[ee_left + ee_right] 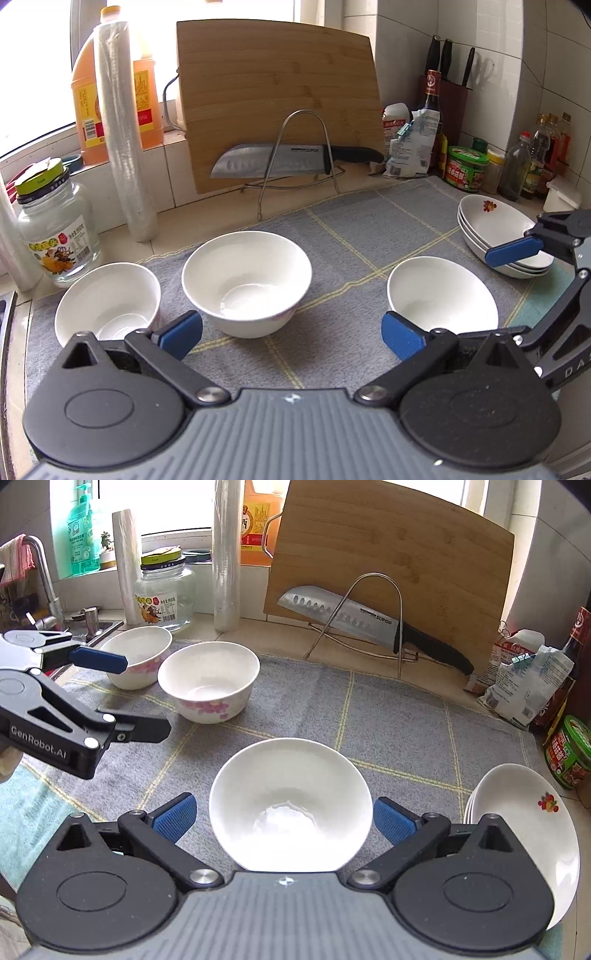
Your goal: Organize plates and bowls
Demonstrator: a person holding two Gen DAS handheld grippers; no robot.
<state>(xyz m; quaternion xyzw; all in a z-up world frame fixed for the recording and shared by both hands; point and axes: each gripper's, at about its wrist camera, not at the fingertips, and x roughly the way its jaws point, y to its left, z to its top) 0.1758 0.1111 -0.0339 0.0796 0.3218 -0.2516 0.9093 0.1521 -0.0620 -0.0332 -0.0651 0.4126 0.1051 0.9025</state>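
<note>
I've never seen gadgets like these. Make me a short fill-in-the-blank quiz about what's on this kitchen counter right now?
1. The white ceramic bowls standing apart on the grey checked cloth number ____.
2. Leaning on the bamboo cutting board is a steel ____ with a black handle.
3. The white plates with a fruit print are ____ on each other.
4. The right hand-held gripper has its jaws ____.

Missing words: three; knife; stacked; open

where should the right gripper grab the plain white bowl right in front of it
Grip the plain bowl by its rim, coming down from above with one finger inside and one outside. It sits upright and empty, and its flared wall looks too wide to span. The right gripper is open.
</note>
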